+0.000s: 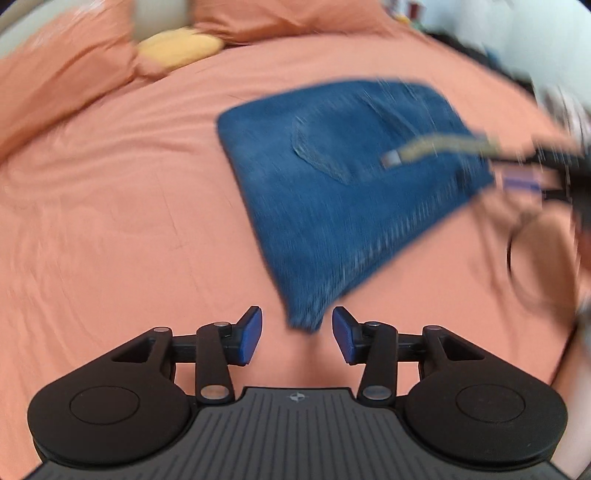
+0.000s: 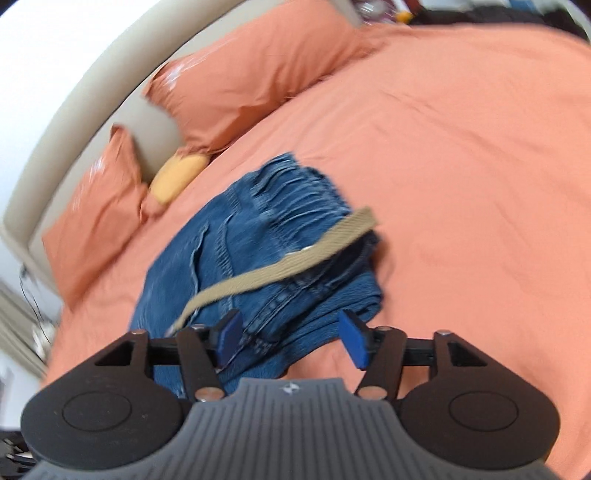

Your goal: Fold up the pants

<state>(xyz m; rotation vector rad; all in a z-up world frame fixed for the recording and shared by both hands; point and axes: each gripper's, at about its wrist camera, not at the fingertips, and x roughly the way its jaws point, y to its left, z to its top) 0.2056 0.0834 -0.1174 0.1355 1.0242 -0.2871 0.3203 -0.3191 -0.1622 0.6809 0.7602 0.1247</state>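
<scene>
Folded blue denim pants (image 1: pixel 343 173) lie on the orange bedsheet (image 1: pixel 110 221), with a tan belt strap (image 1: pixel 443 146) across them. My left gripper (image 1: pixel 297 334) is open above the sheet, and the pants' near corner lies just beyond the gap between its blue pads. In the right wrist view the same pants (image 2: pixel 258 251) lie as a thick stack with the tan strap (image 2: pixel 280 266) running diagonally over them. My right gripper (image 2: pixel 290 339) is open over the stack's near edge, nothing pressed between its pads. The other gripper shows blurred at the right edge of the left wrist view.
Orange pillows (image 2: pixel 236 88) and a yellow cushion (image 2: pixel 177 177) lie by the beige headboard (image 2: pixel 74 110). Orange sheet spreads to the right of the pants (image 2: pixel 461 184). Dark clutter sits beyond the bed's far side (image 2: pixel 480 14).
</scene>
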